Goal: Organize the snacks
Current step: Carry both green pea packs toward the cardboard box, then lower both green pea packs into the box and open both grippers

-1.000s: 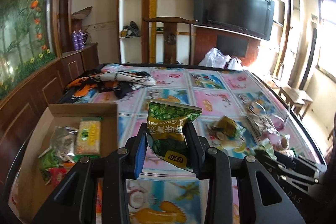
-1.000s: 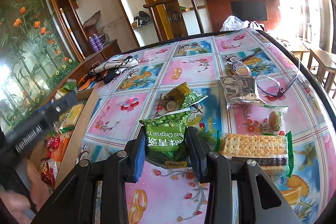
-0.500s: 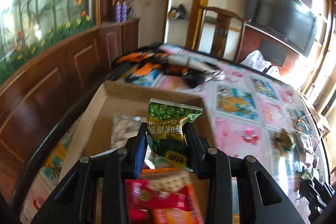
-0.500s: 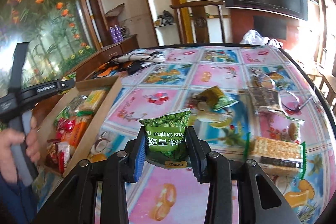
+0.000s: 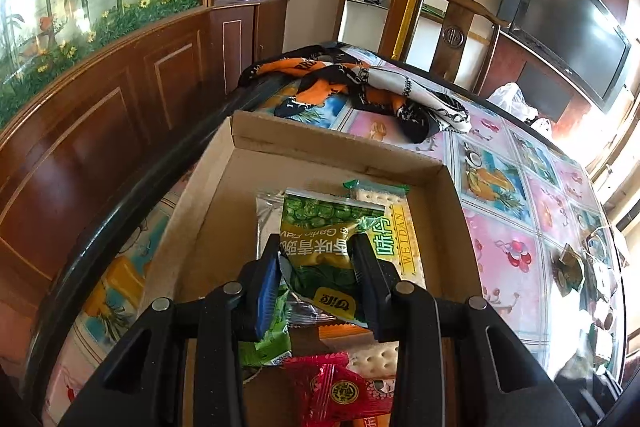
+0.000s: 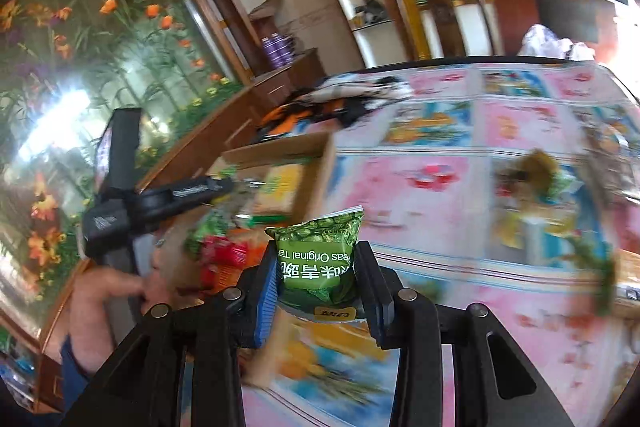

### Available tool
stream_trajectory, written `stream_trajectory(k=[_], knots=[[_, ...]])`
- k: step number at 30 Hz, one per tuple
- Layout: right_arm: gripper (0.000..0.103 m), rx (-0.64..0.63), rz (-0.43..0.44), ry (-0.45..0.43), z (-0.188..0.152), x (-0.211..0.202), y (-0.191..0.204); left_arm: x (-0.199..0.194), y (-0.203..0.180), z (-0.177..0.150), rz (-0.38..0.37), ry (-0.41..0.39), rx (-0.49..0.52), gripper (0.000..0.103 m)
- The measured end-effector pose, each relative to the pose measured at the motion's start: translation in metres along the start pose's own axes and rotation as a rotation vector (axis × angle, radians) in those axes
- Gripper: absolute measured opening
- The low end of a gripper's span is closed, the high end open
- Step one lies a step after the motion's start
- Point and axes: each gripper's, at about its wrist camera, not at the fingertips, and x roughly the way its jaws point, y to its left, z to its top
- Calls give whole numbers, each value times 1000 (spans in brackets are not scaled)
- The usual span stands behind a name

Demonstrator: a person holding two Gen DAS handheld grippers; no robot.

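Wood cabinets (image 5: 120, 115), wall TV (image 5: 568, 27), floral mural (image 6: 80, 47).

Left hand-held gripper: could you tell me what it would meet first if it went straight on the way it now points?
Most likely the cracker packet lying in the cardboard box, just beyond the green pea packet it grips; depth is hard to judge.

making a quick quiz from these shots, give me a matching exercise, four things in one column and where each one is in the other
Things
1. garlic pea bag
2. original pea bag
3. red packet
4. scarf

Places
A. on the table beyond the box
B. in the right gripper
C. lying in the box, nearest the left camera
D. in the left gripper, over the box

Pairs: 1-D, 2-B, 3-C, 4-A
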Motion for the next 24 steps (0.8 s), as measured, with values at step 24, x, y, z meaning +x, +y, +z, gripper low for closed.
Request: stream_trajectory(k=[24], knots=[[42,-96,43,137,1,98,47,8,-4,-3,44,16,22,34]])
